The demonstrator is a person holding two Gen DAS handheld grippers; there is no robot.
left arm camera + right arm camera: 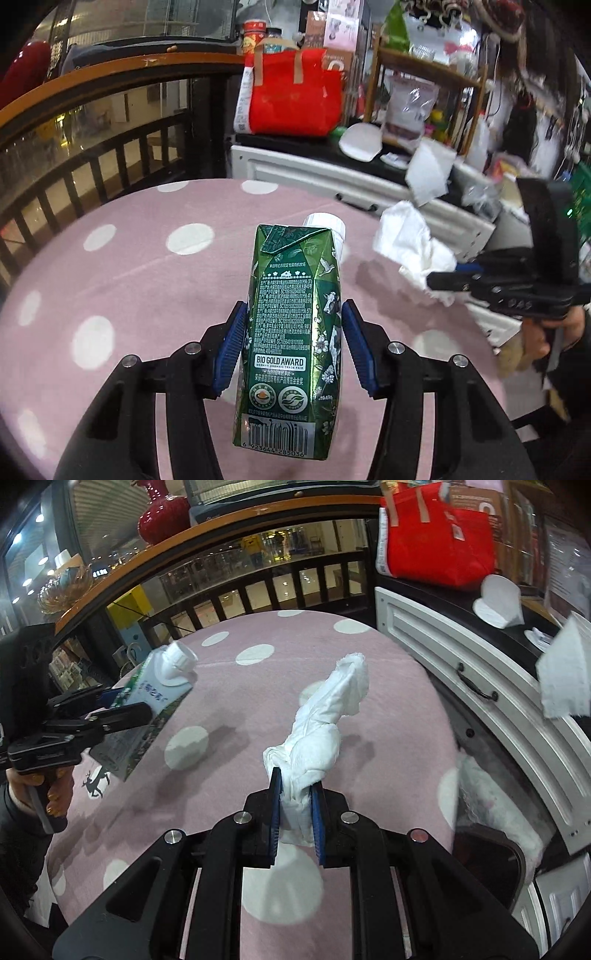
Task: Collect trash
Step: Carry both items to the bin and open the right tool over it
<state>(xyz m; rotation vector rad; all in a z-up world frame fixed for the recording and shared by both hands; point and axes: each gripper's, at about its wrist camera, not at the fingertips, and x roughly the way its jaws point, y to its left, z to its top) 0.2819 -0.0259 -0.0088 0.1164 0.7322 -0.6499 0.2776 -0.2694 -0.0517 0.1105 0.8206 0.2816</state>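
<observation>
The left gripper (293, 343) fills the near edge of its own view, its blue pads pressed on both flanks of a green milk carton (291, 332), which is clamped between them and stands out ahead of the fingers with its white cap at the far end, lifted off the cloth. Below and beyond both tools spreads the round table under a pink cloth with white dots (258, 686), the largest thing here. Past its far side runs a dark wooden railing (92, 147), and off to the right of the tools stands a white cabinet (461, 657) bearing a red bag (439, 554). The right gripper (297, 812) is clenched tight on a crumpled white tissue (325, 731), which rises from between its pads and is carried above the cloth. A hand (55, 790) grips the left tool's handle.
</observation>
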